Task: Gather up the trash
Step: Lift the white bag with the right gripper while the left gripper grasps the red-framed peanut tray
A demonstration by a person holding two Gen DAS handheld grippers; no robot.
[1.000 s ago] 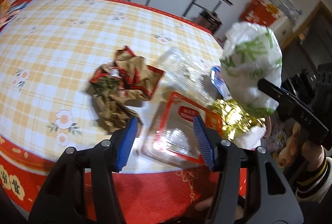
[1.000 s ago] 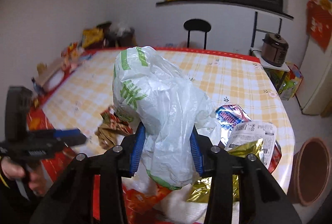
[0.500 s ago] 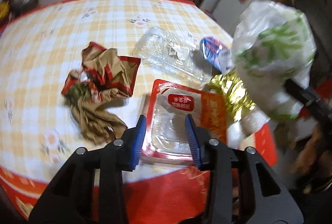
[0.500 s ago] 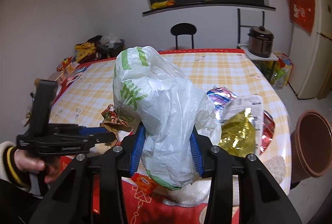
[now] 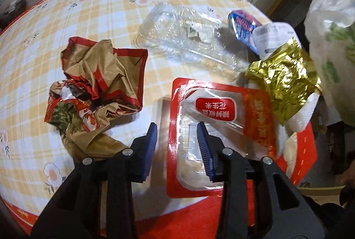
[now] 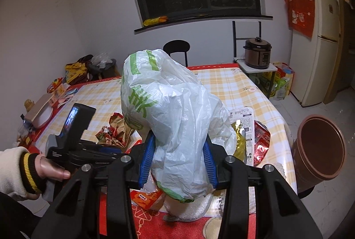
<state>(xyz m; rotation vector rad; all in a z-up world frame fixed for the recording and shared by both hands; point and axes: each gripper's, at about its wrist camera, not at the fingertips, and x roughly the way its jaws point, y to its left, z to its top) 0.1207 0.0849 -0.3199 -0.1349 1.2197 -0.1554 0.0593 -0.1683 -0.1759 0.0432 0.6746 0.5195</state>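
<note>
Red-rimmed plastic tray (image 5: pixel 221 128) edge between open left jaws, right jaws gripping white bag (image 6: pixel 175 119)

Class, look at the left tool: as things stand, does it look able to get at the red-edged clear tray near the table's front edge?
Probably yes. The left tool hovers with its jaws apart straddling the near left rim of the red-edged clear tray; nothing lies between them. The crumpled brown paper sits off to the left.

A black stool (image 6: pixel 176 48) stands at twelve o'clock beyond the checked tablecloth (image 6: pixel 233 86). A rice cooker (image 6: pixel 257 52) and fridge (image 6: pixel 319 46) stand at two o'clock.
</note>
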